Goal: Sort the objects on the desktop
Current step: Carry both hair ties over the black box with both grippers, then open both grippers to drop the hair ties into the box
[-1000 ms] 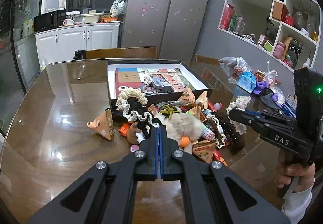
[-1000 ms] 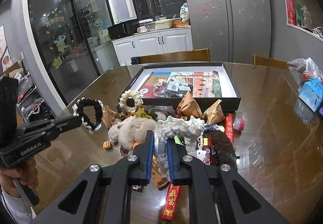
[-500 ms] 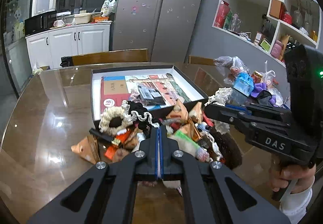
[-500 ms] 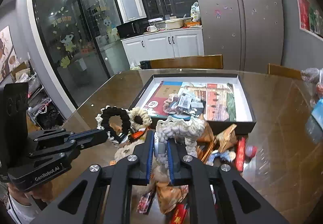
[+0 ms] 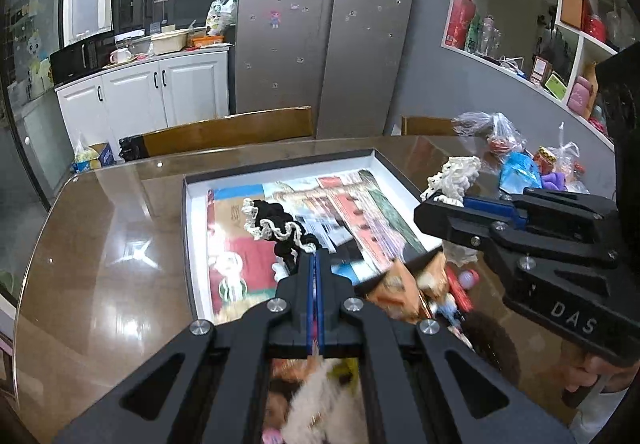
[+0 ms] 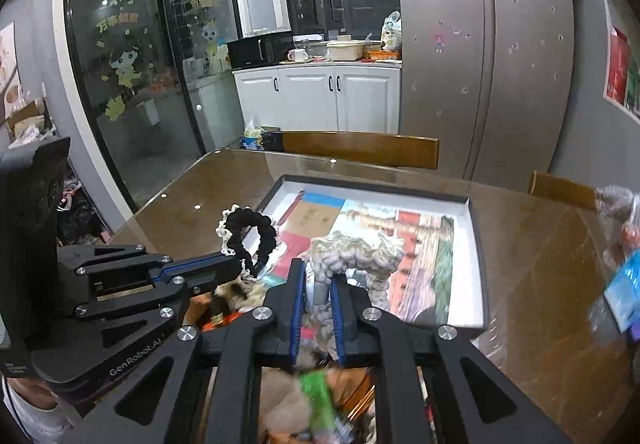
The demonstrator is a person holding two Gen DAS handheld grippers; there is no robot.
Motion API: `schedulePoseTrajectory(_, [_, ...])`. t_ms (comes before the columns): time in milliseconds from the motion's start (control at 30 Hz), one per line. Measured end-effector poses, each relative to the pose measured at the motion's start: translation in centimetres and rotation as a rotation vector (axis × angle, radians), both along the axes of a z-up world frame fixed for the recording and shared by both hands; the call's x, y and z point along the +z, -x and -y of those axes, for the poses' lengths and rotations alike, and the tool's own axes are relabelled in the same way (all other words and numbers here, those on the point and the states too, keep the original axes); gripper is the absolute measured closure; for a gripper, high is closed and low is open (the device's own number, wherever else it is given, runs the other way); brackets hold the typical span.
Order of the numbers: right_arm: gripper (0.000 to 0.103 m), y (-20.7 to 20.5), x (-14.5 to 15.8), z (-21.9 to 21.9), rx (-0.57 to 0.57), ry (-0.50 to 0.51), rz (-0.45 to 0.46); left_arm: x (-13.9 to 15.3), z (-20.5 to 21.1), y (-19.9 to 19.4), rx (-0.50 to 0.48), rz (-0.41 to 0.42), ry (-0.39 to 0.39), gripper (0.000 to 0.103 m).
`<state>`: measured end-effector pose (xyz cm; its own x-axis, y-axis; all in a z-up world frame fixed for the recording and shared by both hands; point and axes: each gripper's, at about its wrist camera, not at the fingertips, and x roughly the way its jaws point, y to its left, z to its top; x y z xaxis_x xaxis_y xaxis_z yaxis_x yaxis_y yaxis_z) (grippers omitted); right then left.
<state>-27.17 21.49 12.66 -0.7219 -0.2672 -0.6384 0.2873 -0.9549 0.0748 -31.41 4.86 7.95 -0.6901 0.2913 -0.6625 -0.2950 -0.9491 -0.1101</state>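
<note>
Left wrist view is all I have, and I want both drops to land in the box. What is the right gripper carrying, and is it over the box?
Observer: The right gripper is shut on a cream scrunchie, which arches above the box interior.
Operator: And my black one, seen from that side?
Observer: The black scrunchie stands up as an open ring from the left gripper tip, roughly in line with the box's left wall.
</note>
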Motion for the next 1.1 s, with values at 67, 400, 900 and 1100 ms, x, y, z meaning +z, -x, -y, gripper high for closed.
schedulePoseTrajectory(67, [0.09,1.4,-0.1,-0.1,0.001,-0.009,0.001,-0.1,-0.3,1.5,0.005,-0.006,0.013,0.102])
schedulePoseTrajectory(400, [0.09,8.5,-2.3,-0.8,-0.009,-0.037,0.036,-2.7,-0.3,10.3,0.032,0.037,0.018,0.102])
schedulePoseTrajectory(900, [0.09,13.4,-6.8,-1.9,-0.009,-0.057,0.143,-6.5,-0.9,13.2,0.018,0.12,0.044,0.102])
schedulePoseTrajectory(1100, [0.09,13.0,-6.8,-1.3,0.01,-0.069,0.141,-6.4,-1.4,12.9,0.0,0.12,0.05,0.102])
